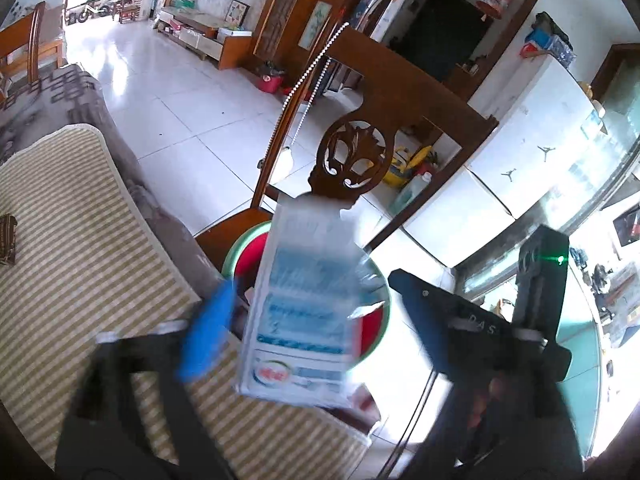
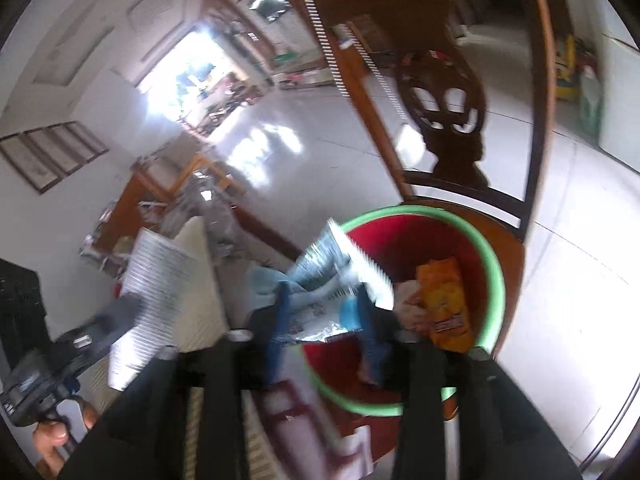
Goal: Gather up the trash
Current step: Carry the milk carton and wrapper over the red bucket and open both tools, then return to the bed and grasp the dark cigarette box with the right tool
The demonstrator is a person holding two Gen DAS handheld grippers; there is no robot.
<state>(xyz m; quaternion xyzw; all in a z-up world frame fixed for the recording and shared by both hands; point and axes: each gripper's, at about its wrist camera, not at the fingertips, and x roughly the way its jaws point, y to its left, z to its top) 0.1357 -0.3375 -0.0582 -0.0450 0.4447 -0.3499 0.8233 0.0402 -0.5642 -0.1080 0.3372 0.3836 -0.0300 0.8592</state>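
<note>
A red basin with a green rim (image 1: 231, 254) stands on a wooden chair seat. In the left wrist view a white and blue pack (image 1: 304, 312), blurred, hangs over the basin between the wide-apart fingers of my left gripper (image 1: 308, 284); neither pad presses on it. In the right wrist view my right gripper (image 2: 322, 292) is over the basin's rim (image 2: 495, 276), its blue pads apart, with a crumpled blue and silver wrapper (image 2: 320, 272) loose between them. An orange snack bag (image 2: 444, 304) lies inside the basin. The left gripper (image 2: 80, 340) also shows at lower left, held by a hand.
The chair's carved back (image 1: 352, 156) rises just behind the basin. A striped cushion (image 1: 80, 260) on a grey sofa fills the left side. White tiled floor (image 1: 172, 92) spreads beyond, and a white cabinet (image 1: 520, 152) stands at the right.
</note>
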